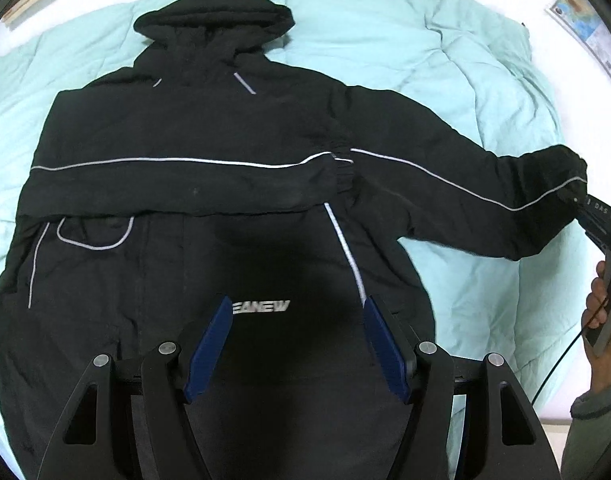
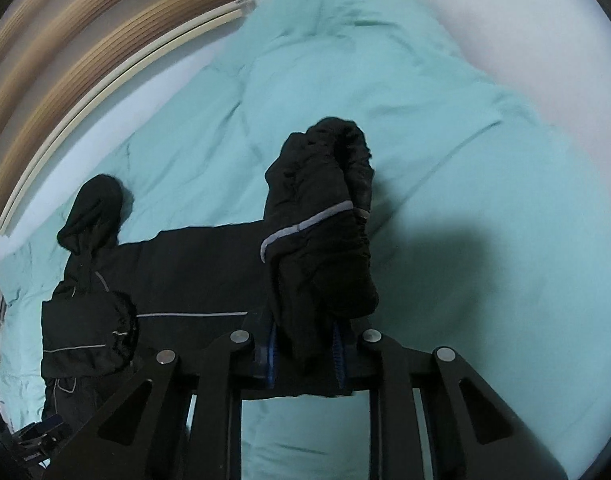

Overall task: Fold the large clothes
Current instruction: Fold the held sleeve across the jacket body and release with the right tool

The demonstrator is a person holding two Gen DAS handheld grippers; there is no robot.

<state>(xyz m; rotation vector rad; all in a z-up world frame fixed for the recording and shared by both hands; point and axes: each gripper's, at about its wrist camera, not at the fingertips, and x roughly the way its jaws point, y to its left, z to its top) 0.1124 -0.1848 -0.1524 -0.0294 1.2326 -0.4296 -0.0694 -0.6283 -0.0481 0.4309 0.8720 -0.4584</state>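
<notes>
A black hooded jacket (image 1: 209, 128) with thin white piping lies flat on the bed, hood (image 1: 217, 20) at the far end. One sleeve (image 1: 185, 184) is folded across the body. The other sleeve (image 1: 485, 196) stretches out to the right, lifted at its end. My right gripper (image 1: 597, 220) is shut on that sleeve's cuff (image 2: 321, 216); in the right wrist view the bunched cuff fills the space between the blue pads of the right gripper (image 2: 305, 340). My left gripper (image 1: 297, 306) hovers open over the jacket's lower part by the white lettering, nothing between its fingers.
A mint green duvet (image 1: 425, 40) covers the bed under the jacket. A person's hand (image 1: 597, 304) holds the right gripper at the bed's right side, with a black cable hanging. Wooden blinds (image 2: 65, 60) and a wall map (image 1: 585, 20) lie beyond the bed.
</notes>
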